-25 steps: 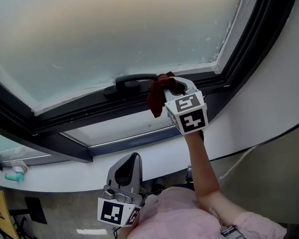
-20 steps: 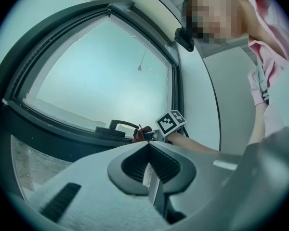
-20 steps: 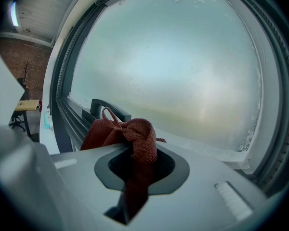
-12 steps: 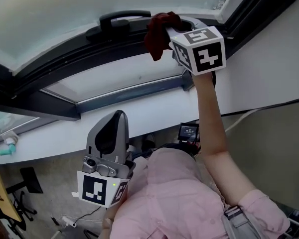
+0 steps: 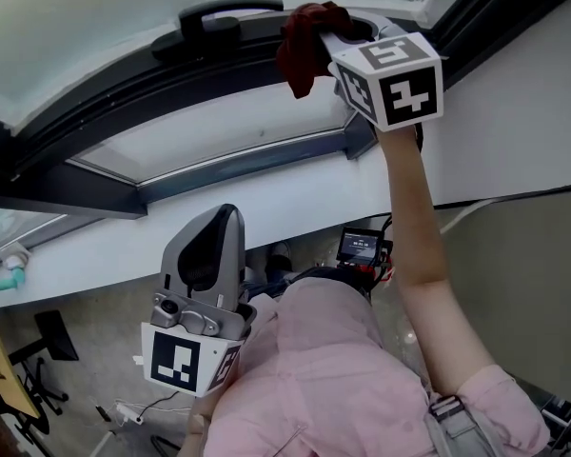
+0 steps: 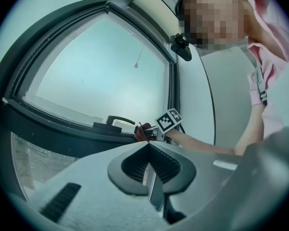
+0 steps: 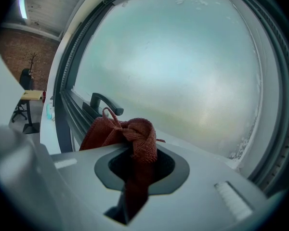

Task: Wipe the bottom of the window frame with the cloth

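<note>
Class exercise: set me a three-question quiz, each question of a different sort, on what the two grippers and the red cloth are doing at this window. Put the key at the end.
1. True or false: the right gripper is empty.
2. In the head view, the black window handle lies: A) left of the red cloth; B) right of it; C) below the left gripper.
3. Fill the gap: the left gripper's fingers are ___, with nothing between them.
Key: 1 false, it is shut on the red cloth; 2 A; 3 together.
</note>
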`<state>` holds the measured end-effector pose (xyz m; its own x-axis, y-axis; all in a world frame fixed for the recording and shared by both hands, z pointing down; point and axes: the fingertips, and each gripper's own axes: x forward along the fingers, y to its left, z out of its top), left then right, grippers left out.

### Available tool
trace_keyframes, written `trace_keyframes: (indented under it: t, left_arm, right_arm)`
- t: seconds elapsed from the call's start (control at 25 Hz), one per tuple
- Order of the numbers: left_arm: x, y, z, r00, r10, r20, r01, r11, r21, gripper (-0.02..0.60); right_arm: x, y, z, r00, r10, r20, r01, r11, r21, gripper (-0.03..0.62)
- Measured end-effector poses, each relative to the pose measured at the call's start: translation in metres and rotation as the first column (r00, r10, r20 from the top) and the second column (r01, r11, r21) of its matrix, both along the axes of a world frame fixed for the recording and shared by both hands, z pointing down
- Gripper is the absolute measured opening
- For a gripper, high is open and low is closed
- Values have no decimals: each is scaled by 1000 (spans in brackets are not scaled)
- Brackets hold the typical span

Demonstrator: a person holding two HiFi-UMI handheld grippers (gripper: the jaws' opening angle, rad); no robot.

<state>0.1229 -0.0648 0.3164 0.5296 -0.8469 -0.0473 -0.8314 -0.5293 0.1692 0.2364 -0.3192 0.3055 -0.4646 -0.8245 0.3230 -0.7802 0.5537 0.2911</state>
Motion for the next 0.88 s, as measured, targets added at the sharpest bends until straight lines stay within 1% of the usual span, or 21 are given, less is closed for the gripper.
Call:
trace_keyframes:
  t: [0.2, 0.32, 0.44, 0.68, 0.88]
  left_arm:
    - [4, -1, 1, 1000, 18, 3, -18, 1000, -2, 0]
    - [4, -3, 1, 1000, 23, 0, -23, 1000, -3, -1]
    - [5, -4, -1, 1000, 31, -1, -31, 1000, 2, 0]
    - [5, -6, -1, 999, 34, -3, -34, 999, 4, -1]
    - [2, -4, 0, 1000, 19, -4, -19, 1000, -5, 0]
  right_arm:
    - [-2, 2, 0, 996, 2, -86, 1, 999, 35, 46]
    - [-5, 3, -1, 992, 7, -123, 3, 997, 78, 44]
    - [-6, 3, -2, 993, 0, -120, 11, 995, 95, 44]
    - [-5, 2, -1, 995, -26, -100, 33, 997, 67, 44]
    - [-5, 5, 1, 994, -30, -107, 36, 998, 53, 45]
